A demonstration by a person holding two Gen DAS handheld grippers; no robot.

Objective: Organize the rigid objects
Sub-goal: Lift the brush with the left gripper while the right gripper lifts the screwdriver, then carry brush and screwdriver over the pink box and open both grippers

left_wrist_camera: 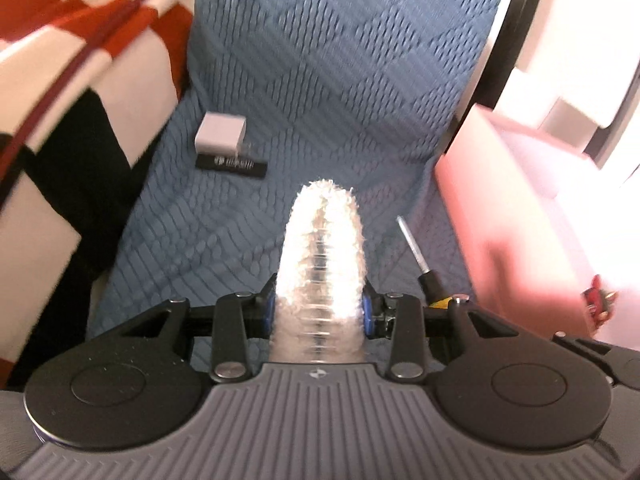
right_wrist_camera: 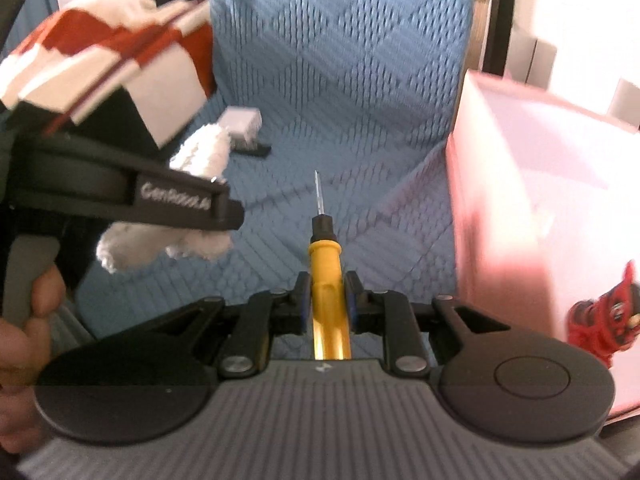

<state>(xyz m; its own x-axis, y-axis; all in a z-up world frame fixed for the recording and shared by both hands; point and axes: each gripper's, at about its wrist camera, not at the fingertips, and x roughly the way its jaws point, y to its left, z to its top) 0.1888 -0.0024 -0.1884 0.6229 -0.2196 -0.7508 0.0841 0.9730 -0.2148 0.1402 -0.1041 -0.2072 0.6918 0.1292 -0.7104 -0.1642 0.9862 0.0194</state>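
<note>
My left gripper point(left_wrist_camera: 320, 312) is shut on a white bristly brush point(left_wrist_camera: 322, 256) that points forward over the blue quilted cover point(left_wrist_camera: 340, 60). My right gripper point(right_wrist_camera: 327, 300) is shut on a yellow-handled screwdriver point(right_wrist_camera: 326, 268) with its thin shaft pointing forward. The screwdriver's shaft also shows in the left wrist view point(left_wrist_camera: 412, 246), right of the brush. In the right wrist view the left gripper point(right_wrist_camera: 176, 200) and its brush point(right_wrist_camera: 200, 152) show at the left. A pink bin point(right_wrist_camera: 520, 184) stands at the right with a red toy point(right_wrist_camera: 600, 320) in it. A white block point(left_wrist_camera: 221, 133) and a black bar point(left_wrist_camera: 232, 166) lie on the cover.
A red, white and black checked blanket point(left_wrist_camera: 60, 60) is bunched at the left. The pink bin also shows in the left wrist view point(left_wrist_camera: 500, 200), with the red toy point(left_wrist_camera: 598, 300) inside. A black frame edge point(left_wrist_camera: 508, 20) runs behind the bin.
</note>
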